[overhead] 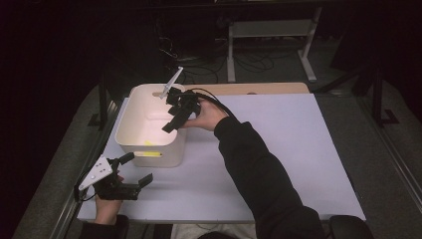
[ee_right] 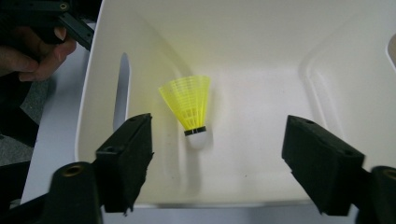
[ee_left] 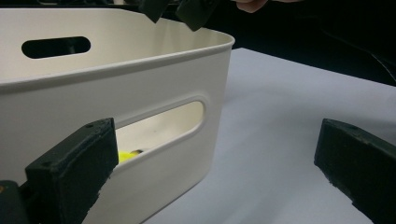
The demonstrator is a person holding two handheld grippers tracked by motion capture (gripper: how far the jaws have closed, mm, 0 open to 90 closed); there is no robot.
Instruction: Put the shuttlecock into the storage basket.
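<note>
A yellow shuttlecock with a white cork lies on the floor of a white bin, cork toward the camera. My right gripper hovers open over the bin, empty, its jaws spread either side of the shuttlecock and above it. In the high view the right gripper hangs over the bin's far right part. My left gripper rests open and empty on the table just in front of the bin. From the left gripper, the bin's handle slot shows a bit of the yellow shuttlecock.
The bin stands at the left of a white table top. A wooden board lies along the far edge. Beyond the table, a white metal frame and cables sit on the dark floor.
</note>
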